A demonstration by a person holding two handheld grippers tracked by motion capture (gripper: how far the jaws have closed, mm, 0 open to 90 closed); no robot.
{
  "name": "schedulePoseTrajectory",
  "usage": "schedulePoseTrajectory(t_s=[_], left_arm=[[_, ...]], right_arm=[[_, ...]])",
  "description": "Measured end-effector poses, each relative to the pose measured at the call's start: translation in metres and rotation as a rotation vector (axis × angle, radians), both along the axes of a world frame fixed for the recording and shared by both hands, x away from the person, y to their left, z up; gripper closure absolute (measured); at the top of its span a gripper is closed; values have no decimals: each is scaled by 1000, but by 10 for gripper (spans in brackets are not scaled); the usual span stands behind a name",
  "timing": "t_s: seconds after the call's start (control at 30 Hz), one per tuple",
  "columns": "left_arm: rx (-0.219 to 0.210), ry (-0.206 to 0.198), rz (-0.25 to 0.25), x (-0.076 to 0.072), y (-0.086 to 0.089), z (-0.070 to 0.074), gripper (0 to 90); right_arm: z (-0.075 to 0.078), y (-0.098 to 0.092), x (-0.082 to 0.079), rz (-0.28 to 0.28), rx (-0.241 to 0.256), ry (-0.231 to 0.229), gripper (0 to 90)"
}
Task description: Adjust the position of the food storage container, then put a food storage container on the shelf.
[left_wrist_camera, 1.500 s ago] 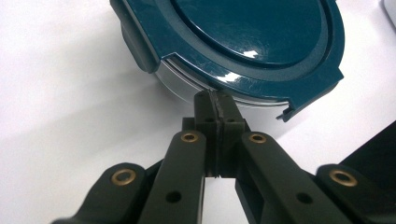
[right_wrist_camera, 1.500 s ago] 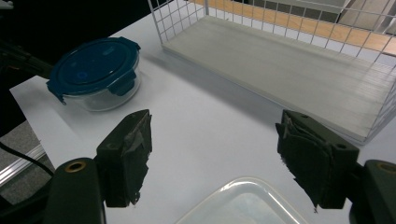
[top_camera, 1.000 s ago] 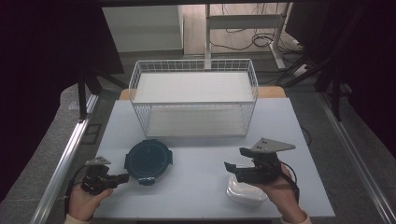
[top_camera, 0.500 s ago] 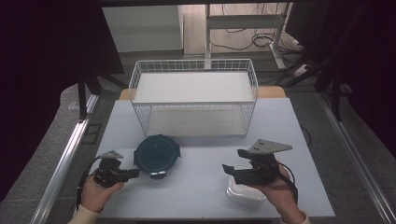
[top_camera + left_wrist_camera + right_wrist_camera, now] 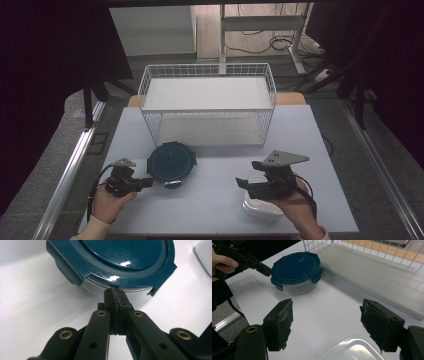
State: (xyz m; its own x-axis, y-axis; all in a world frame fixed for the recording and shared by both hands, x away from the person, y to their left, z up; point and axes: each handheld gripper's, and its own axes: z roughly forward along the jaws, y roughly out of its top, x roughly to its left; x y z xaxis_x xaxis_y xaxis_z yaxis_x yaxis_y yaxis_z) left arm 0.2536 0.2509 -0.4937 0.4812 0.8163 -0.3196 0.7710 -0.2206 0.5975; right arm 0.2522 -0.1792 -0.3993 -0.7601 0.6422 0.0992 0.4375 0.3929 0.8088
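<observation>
A round glass container with a dark teal clip lid (image 5: 171, 161) (image 5: 120, 255) (image 5: 296, 268) stands on the white table, in front of the wire basket. My left gripper (image 5: 148, 183) (image 5: 115, 293) is shut with nothing in it, and its tips sit at the container's left side, just below the lid's rim. A hand holds it, also seen in the right gripper view as the left gripper (image 5: 263, 268). My right gripper (image 5: 242, 185) (image 5: 327, 313) is open and hovers just over a white lidded container (image 5: 262, 206) (image 5: 352, 350) at the front right.
A white wire basket (image 5: 207, 107) (image 5: 387, 277) with a pale board inside stands across the back half of the table. The table's front edge lies close under both hands. Bare table surface (image 5: 210, 187) lies between the two containers.
My left gripper has moved right and slightly forward to the teal-lidded container, which has slid a little right and towards the basket. The right gripper has hardly moved.
</observation>
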Motion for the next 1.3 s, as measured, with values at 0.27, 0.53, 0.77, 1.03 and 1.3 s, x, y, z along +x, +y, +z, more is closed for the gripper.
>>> schedulePoseTrajectory(t_s=[0.27,0.53,0.77,1.03,1.3], left_arm=[[-20,-131,50,-18,15,47,840],[-48,-228,126,-23,8,82,294],[-72,-174,153,-19,11,67,180],[-93,-164,164,-19,15,63,169],[-101,-173,159,-19,11,66,135]], right_arm=[[3,3,-1,-15,55,18,235],[12,30,-2,-7,87,26,210],[7,49,0,20,84,39,197],[-1,50,5,14,62,49,196],[-4,53,6,5,56,55,190]])
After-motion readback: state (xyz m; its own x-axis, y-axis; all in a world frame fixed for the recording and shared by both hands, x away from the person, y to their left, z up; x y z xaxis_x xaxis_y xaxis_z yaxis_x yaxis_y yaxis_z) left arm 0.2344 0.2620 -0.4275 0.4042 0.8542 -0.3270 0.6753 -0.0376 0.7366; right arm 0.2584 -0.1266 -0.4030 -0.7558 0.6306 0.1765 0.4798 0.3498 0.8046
